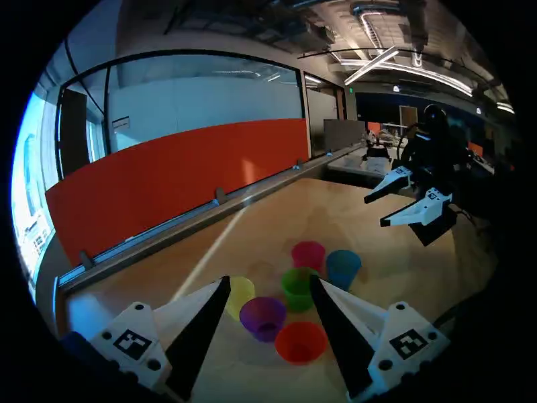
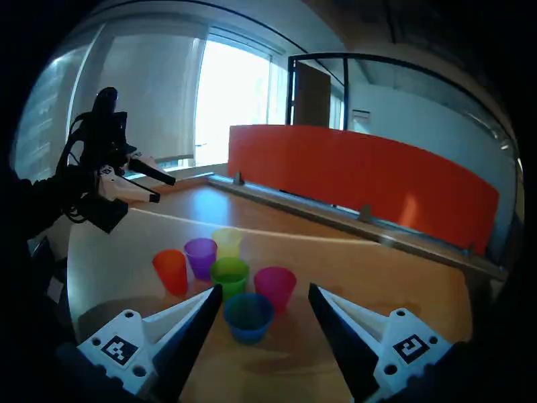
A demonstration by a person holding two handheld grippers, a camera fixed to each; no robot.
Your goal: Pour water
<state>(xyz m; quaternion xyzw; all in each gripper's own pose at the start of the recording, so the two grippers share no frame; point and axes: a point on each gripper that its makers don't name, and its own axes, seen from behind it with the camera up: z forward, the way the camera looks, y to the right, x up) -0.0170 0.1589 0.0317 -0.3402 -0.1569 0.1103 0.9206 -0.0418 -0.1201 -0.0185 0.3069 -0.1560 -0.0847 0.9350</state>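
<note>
While poised above the cups (image 1: 263, 317) at lower centre, splayed wide, grasping nothing: left gripper (image 1: 269, 279), right gripper (image 2: 264, 287)

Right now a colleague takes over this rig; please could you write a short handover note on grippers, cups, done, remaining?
Left gripper: open, empty, above the table, facing the cups.
Right gripper: open, empty, facing them from the other side.
Things: orange cup, purple cup, yellow cup, green cup, pink cup and blue cup stand upright, clustered on the table; orange nearest the left gripper, blue nearest the right.
Done: nothing; no cup is gripped or lifted. Water inside cannot be told.
Left: grasp one cup, pour into another.
</note>
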